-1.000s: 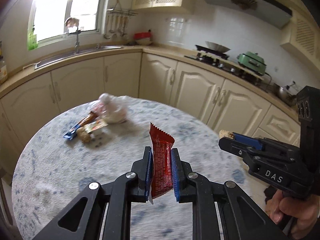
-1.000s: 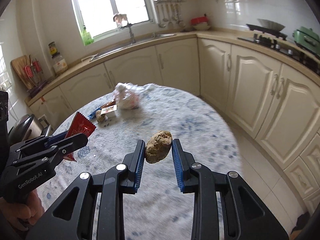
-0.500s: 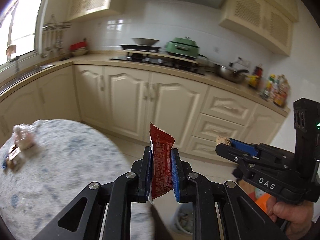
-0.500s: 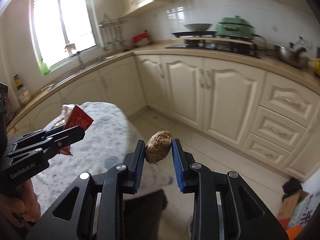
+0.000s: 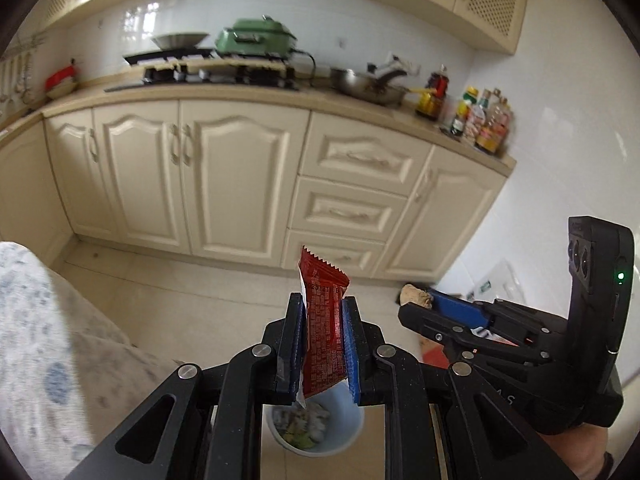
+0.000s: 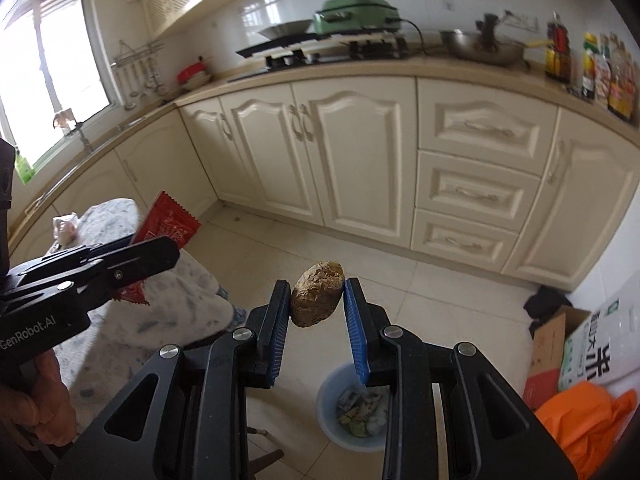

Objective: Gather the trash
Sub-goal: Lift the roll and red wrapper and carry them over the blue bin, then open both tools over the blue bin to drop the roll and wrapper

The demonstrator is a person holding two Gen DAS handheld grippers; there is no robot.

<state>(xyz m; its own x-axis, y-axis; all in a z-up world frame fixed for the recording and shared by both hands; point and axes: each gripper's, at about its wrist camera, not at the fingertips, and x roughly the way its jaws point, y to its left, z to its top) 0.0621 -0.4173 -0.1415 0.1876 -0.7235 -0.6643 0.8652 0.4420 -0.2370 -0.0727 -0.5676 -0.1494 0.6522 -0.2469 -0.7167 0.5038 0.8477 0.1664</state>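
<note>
Clamping a red wrapper (image 5: 324, 328) upright between its blue pads, the left gripper (image 5: 322, 344) sits at the lower centre of its own view, jaws nearly closed on the thin packet. Just below it, at the bottom edge, a pale blue bin (image 5: 320, 428) (already holding crumpled scraps) stands on the tiled floor. The right gripper (image 6: 318, 300) pinches a brown lump (image 6: 317, 294) at centre frame, jaws partly apart around it, the same bin showing lower right of centre.
</note>
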